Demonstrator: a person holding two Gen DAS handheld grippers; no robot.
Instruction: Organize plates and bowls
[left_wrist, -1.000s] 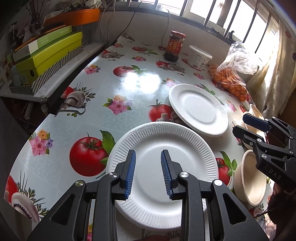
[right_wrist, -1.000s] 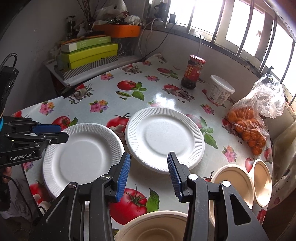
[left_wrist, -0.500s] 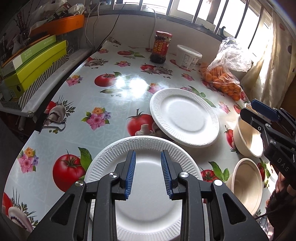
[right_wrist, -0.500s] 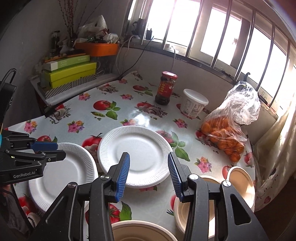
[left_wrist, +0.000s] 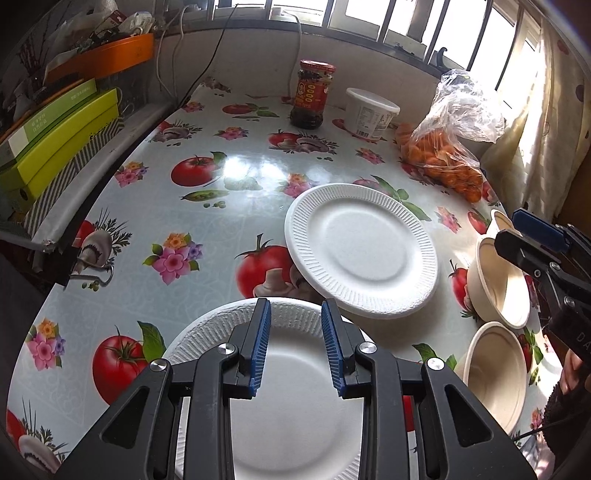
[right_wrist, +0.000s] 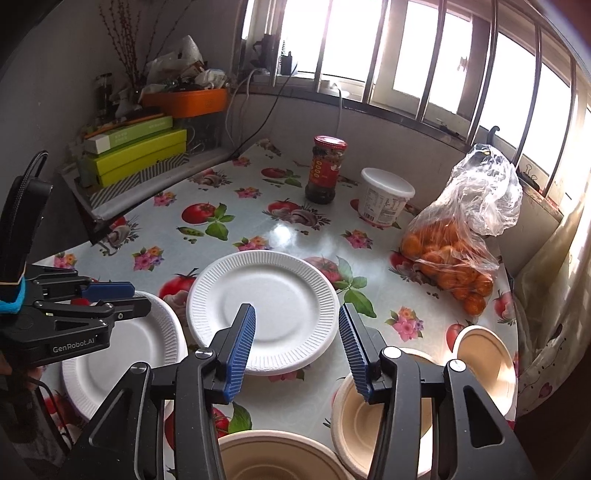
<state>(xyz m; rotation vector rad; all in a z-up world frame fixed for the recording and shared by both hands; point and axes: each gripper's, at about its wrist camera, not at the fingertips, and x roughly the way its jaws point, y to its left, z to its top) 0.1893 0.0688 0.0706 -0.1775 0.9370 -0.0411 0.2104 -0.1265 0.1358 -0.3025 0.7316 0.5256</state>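
Two white paper plates lie on the tomato-print table. The near plate sits under my left gripper, which is open and empty above it. The far plate overlaps its rim; it also shows in the right wrist view. My right gripper is open and empty, held above three cream bowls: one near, one middle, one far right. The bowls show at the right in the left wrist view. The near plate lies left, below the left gripper.
A red-lidded jar, a white tub and a bag of oranges stand at the table's back. Green boxes are stacked on a side shelf at left. A curtain hangs by the table's right edge.
Both grippers have drawn back and risen, so the plates and bowls look farther off. Both stayed open. The plates and bowls have not moved.
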